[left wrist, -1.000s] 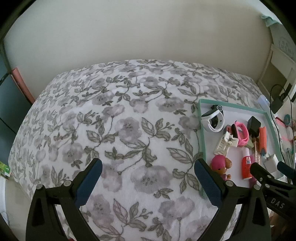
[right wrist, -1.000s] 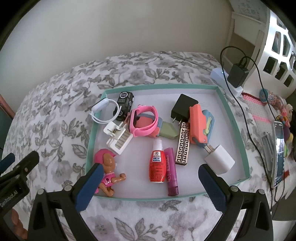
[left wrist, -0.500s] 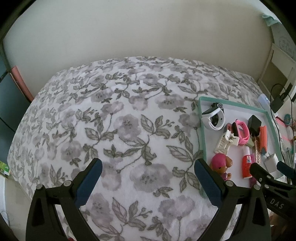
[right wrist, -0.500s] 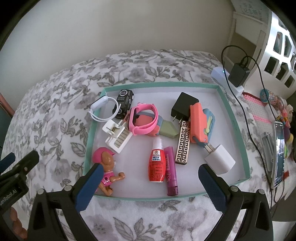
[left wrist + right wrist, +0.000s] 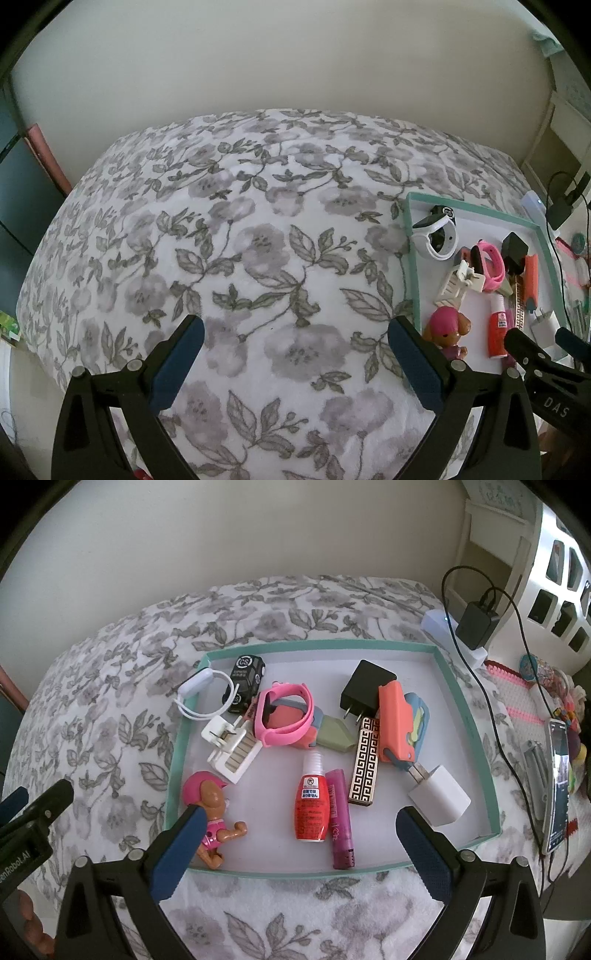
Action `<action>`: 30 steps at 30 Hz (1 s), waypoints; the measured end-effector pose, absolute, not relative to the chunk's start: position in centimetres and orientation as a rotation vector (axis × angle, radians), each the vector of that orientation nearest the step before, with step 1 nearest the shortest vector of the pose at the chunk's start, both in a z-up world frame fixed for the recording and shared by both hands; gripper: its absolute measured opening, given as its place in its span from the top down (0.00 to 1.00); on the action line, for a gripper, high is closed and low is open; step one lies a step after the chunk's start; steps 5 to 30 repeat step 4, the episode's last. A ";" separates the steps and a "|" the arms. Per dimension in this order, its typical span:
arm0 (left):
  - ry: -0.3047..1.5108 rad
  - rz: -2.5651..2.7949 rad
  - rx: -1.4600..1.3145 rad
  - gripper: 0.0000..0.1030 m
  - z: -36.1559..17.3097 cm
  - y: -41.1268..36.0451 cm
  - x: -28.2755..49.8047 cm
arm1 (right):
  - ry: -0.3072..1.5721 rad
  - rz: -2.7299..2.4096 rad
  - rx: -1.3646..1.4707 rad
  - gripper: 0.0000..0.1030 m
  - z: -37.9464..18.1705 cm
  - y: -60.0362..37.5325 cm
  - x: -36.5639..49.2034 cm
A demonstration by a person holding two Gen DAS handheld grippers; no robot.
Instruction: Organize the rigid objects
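Note:
A teal-rimmed tray (image 5: 465, 709) lies on the floral bedspread (image 5: 258, 258) and holds several small items: a pink toy figure (image 5: 208, 808), a red bottle (image 5: 311, 805), a purple tube (image 5: 341, 827), a white charger (image 5: 439, 799), a patterned lighter (image 5: 365, 762), a pink band (image 5: 284, 720), a black plug (image 5: 364, 694), a white band (image 5: 203, 698) and a black toy car (image 5: 245, 677). My right gripper (image 5: 299, 845) hovers open over the tray's near edge, holding nothing. My left gripper (image 5: 295, 362) hangs open over bare bedspread, left of the tray (image 5: 412, 266).
A white power strip (image 5: 454, 635) with a black adapter and cable sits beyond the tray's right corner. A phone (image 5: 557, 786) and small clutter lie at the far right. A white shelf unit (image 5: 546, 554) stands behind. The wall bounds the bed's far side.
Both views have shifted a little: the tray and bedspread sit slightly higher and farther in frame. Both grippers stay open and nothing in the tray has moved.

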State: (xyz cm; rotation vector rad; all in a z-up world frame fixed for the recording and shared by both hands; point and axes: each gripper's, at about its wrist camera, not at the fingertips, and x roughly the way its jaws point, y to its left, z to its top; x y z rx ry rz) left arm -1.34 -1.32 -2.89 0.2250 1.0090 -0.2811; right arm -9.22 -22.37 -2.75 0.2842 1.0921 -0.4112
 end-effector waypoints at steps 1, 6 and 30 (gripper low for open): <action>1.008 -0.281 0.225 0.03 -2.9 -1.3 -1.3 | 1.093 -0.412 0.285 0.00 -2.8 -22.3 -9.2; 1.002 -0.278 0.224 0.03 -2.8 -1.3 -1.4 | 1.095 -0.414 0.287 0.00 -2.8 -22.3 -9.2; 1.002 -0.278 0.224 0.03 -2.8 -1.3 -1.4 | 1.095 -0.414 0.287 0.00 -2.8 -22.3 -9.2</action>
